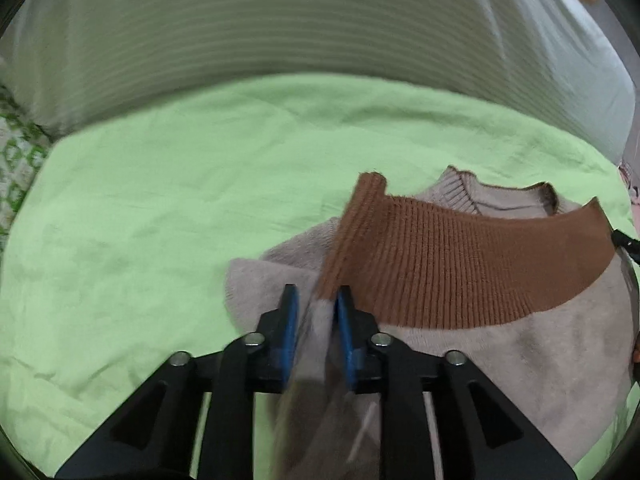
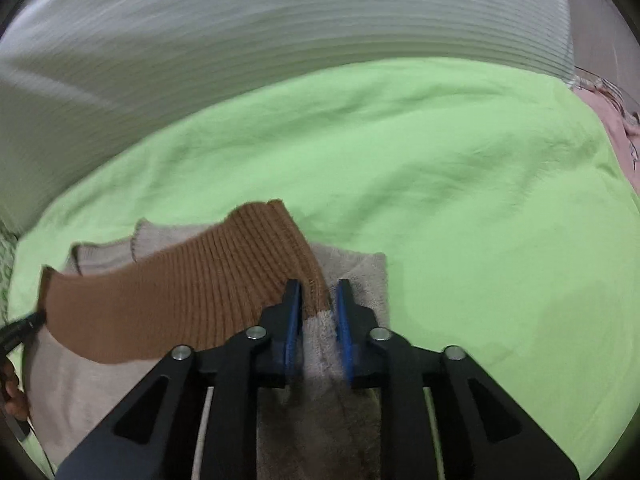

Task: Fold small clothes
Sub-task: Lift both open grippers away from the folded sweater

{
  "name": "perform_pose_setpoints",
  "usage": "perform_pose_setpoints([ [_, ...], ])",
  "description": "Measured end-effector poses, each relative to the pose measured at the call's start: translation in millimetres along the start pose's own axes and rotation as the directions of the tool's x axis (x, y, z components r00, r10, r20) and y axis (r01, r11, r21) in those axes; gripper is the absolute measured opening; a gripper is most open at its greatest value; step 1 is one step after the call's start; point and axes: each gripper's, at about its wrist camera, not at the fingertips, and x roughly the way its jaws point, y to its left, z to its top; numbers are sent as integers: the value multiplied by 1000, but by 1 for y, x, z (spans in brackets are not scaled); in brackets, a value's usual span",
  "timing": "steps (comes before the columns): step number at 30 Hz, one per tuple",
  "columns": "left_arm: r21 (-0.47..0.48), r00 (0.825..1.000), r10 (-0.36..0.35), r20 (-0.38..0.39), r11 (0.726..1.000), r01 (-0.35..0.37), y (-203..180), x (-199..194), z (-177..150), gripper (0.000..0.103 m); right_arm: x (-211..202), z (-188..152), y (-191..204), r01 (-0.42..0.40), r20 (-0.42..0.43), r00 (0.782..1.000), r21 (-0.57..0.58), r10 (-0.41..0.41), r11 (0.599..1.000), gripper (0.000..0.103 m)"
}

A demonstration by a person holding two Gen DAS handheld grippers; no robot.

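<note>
A small beige knit sweater with a brown ribbed hem band lies on a light green sheet. The hem end is lifted and carried over the body toward the beige neckline. My left gripper is shut on the sweater's left hem corner, with fabric pinched between its blue pads. My right gripper is shut on the right hem corner of the sweater, where the brown band meets beige. The band stretches between both grippers.
A white ribbed cover rises behind the green sheet; it also shows in the right wrist view. A green patterned cloth lies at far left. Pink fabric lies at far right.
</note>
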Motion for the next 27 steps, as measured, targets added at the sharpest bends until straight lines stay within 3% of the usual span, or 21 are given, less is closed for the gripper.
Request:
perform_pose_setpoints([
  [2, -10, 1000, 16, 27, 1000, -16, 4, -18, -6, 48, -20, 0, -7, 15, 54, 998, 41, -18, 999, 57],
  [4, -35, 999, 3, 45, 999, -1, 11, -40, -19, 50, -46, -2, -14, -46, 117, 992, 72, 38, 996, 58],
  [7, -97, 999, -21, 43, 995, 25, 20, -70, -47, 62, -74, -14, -19, -111, 126, 987, 86, 100, 990, 60],
  [10, -188, 998, -46, 32, 981, 51, 32, -91, -86, 63, -96, -38, -20, -122, 131, 985, 92, 109, 988, 67],
  [13, -270, 998, -56, 11, 961, 57, 42, -101, -119, 64, -112, -68, -27, -149, 126, 983, 121, 133, 982, 67],
  [17, -337, 997, -82, 4, 938, 78, 47, -109, -148, 64, -124, -99, -32, -124, 115, 987, 120, 110, 985, 67],
  [20, -282, 994, -112, 15, 953, 112, 30, -115, -146, 64, -134, -113, -25, -170, 116, 981, 99, 158, 981, 67],
  [22, -171, 985, -172, 33, 970, 175, 4, -120, -135, 64, -133, -113, -6, -200, 97, 976, 34, 196, 979, 67],
  [24, -57, 981, -191, 26, 980, 192, -28, -117, -123, 64, -130, -109, 19, -262, 92, 960, -46, 265, 964, 67],
  [27, 78, 971, -238, 0, 968, 237, -71, -105, -107, 66, -114, -98, 60, -298, 65, 947, -180, 314, 937, 67],
])
